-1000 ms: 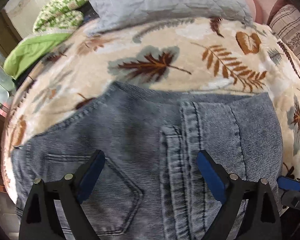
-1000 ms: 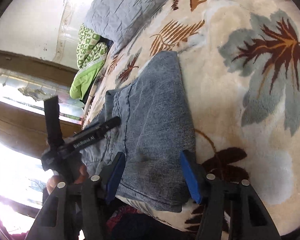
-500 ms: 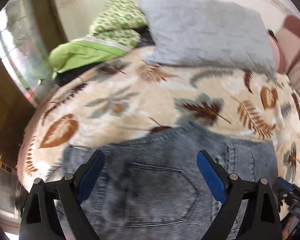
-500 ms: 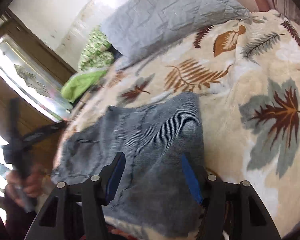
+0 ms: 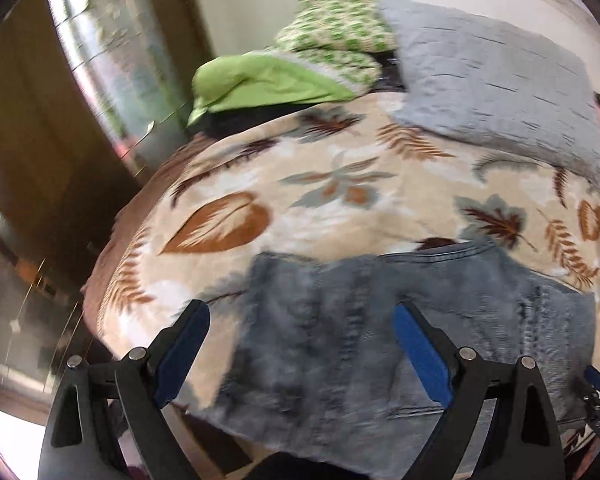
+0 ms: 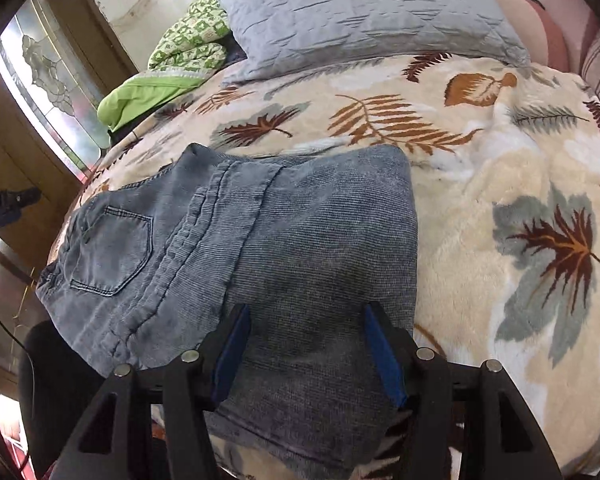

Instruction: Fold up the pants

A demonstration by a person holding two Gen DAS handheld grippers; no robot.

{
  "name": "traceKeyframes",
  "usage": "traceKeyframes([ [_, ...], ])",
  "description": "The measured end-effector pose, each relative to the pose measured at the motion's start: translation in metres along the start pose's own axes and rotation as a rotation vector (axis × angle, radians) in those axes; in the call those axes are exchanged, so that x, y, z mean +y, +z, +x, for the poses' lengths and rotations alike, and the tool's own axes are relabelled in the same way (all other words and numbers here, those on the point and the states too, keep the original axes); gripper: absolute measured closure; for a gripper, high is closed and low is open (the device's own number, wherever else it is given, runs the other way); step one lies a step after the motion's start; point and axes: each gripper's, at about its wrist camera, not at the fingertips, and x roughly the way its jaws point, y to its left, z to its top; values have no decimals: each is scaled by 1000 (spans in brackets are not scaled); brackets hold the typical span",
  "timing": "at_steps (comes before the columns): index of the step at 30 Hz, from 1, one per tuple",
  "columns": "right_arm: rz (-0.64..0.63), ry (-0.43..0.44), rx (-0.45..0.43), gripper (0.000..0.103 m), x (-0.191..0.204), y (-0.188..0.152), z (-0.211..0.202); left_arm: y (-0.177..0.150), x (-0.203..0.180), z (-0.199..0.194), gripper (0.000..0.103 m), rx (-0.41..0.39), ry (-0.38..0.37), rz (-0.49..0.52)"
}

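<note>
Leaf-print blanket (image 6: pixel 480 184): folded pants (image 6: pixel 300 240) lie flat; our left gripper (image 5: pixel 300 356) and right gripper (image 6: pixel 306 356), both spread and empty, hover above, seemingly finished.

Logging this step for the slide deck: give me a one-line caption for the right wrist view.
Open right gripper over folded jeans on a leaf-print blanket, grey pillow behind.

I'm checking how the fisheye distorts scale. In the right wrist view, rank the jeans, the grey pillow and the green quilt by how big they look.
1. Jeans, though they lie nearest the camera, which inflates them.
2. Grey pillow.
3. Green quilt, partly hidden behind the pillow, so its true size is unsure.
</note>
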Motion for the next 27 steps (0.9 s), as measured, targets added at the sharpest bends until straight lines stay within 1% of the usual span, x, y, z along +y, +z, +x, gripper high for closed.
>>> traceKeyframes([
  [3,85,94,-31,41,-12,0,-14,-4,26,0,9,4,43,-48],
  [4,105,107,-51,41,-15,1,-19,-5,34,1,9,2,62,-61],
  [6,129,106,-96,41,-22,1,-30,-9,47,3,9,6,88,-81],
  [11,152,92,-170,41,-27,4,-47,-27,78,19,9,57,135,-104],
  [16,140,92,-173,41,-24,5,-44,-58,108,38,9,119,147,-133],
  [17,137,92,-166,41,-22,6,-42,-63,113,42,9,132,138,-142],
  [19,133,88,-156,40,-21,5,-37,-71,121,50,9,161,95,-172],
  [21,125,81,-144,40,-18,4,-32,-76,126,55,9,180,33,-206],
  [27,100,55,-121,41,-13,1,-24,-86,118,59,10,185,-141,-257],
])
